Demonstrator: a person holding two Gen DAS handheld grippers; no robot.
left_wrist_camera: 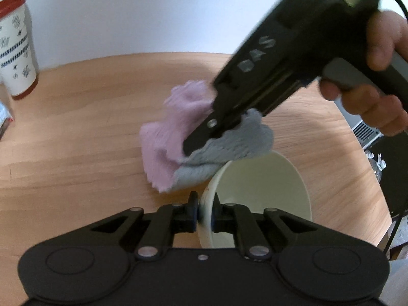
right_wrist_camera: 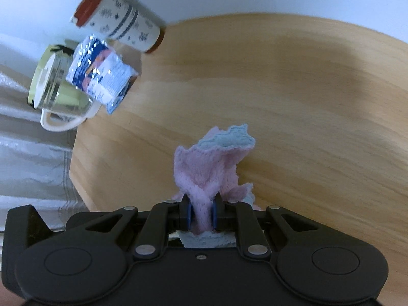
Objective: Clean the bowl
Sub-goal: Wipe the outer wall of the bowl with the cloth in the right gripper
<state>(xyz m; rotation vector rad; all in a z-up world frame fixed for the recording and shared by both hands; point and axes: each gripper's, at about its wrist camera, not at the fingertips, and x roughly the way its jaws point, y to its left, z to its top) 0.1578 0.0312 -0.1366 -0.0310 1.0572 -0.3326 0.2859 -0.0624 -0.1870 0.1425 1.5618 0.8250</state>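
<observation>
**Wooden table against a pale wall**

A light wooden table [right_wrist_camera: 293,97] with visible grain runs up to a plain white wall [left_wrist_camera: 127,12]. Soft shadows fall across its surface. Beyond the table's left edge, in the right wrist view, lies a pale grey surface with thin dark stripes [right_wrist_camera: 33,158]; what it is cannot be told.

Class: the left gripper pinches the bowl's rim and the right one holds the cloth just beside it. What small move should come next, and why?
Probably swing the right gripper over the rim and press the cloth into the bowl. The cloth hangs at the rim's outer edge, the inside is untouched, and the left gripper already steadies the wall.
</observation>
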